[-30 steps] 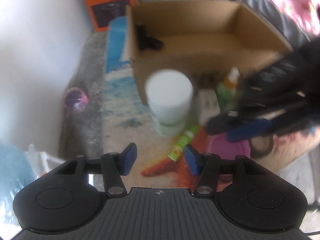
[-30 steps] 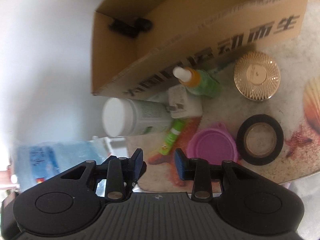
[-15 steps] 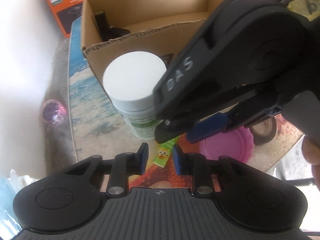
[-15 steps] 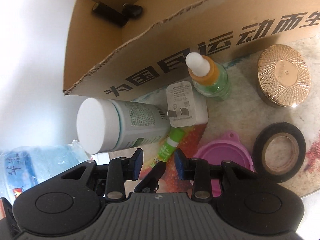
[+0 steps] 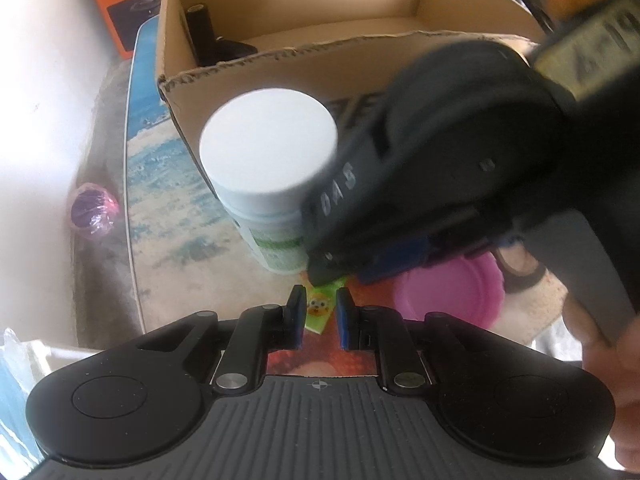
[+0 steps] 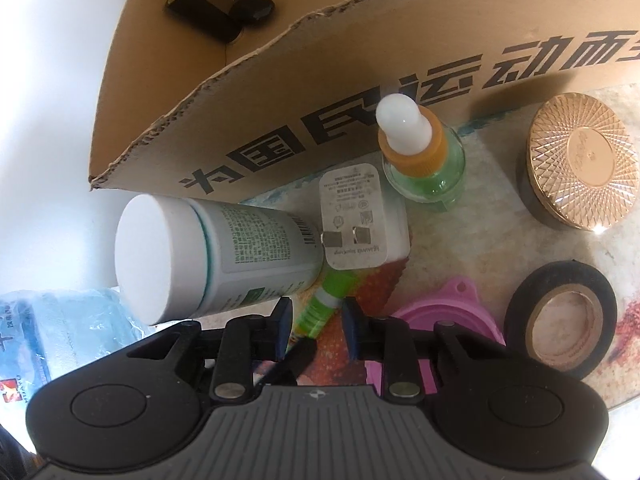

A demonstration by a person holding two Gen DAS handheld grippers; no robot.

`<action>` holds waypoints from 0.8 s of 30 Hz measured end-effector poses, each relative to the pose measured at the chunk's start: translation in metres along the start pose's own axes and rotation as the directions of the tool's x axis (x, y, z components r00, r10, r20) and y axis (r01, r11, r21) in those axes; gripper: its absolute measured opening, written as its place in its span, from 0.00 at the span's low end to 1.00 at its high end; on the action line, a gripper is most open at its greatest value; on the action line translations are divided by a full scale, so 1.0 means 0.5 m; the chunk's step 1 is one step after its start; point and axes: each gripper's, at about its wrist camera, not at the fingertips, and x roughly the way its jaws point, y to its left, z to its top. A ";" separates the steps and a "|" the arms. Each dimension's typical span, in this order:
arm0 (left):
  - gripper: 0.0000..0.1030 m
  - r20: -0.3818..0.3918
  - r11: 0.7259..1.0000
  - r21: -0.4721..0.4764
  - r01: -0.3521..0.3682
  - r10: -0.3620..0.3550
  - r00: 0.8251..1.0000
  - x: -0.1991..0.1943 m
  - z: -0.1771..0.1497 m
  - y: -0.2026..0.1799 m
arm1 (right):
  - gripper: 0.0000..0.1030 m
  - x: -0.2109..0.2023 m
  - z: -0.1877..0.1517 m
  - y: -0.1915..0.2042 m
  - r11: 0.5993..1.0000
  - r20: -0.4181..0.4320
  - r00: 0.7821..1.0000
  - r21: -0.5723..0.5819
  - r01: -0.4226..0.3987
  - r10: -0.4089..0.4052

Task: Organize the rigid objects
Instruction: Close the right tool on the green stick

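A small green tube (image 5: 320, 310) with a cartoon label lies on the printed mat beside a white-lidded bottle (image 5: 268, 148). My left gripper (image 5: 320, 316) points steeply down and is shut on the tube's near end. In the right wrist view the tube's other end (image 6: 324, 304) sits between the pads of my right gripper (image 6: 318, 320), whose jaws are closing; a thin gap still shows on each side. The right gripper's black body fills the right of the left wrist view. The cardboard box (image 6: 280, 80) stands just behind, with a black object (image 6: 216, 12) inside.
Around the tube stand a white charger plug (image 6: 360, 216), a green bottle with an orange collar (image 6: 424, 152), a gold-lidded jar (image 6: 580, 164), a black tape roll (image 6: 560, 316) and a pink lid (image 6: 432, 312). A pack of water bottles (image 6: 52, 320) lies at the left.
My left gripper sank toward the mat and its jaws closed on the green tube. My right gripper came in over the same tube and narrowed its jaws.
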 end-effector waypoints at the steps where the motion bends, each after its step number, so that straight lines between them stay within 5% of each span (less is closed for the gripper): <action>1: 0.15 -0.004 1.000 0.003 0.002 -0.002 1.000 0.003 0.003 0.000 | 0.27 0.002 0.001 0.000 1.000 -0.002 1.000 0.002 0.001 -0.001; 24: 0.14 0.007 1.000 -0.008 -0.015 0.015 1.000 -0.031 -0.018 -0.021 | 0.18 -0.009 -0.022 -0.041 0.996 -0.014 0.996 0.008 -0.093 0.093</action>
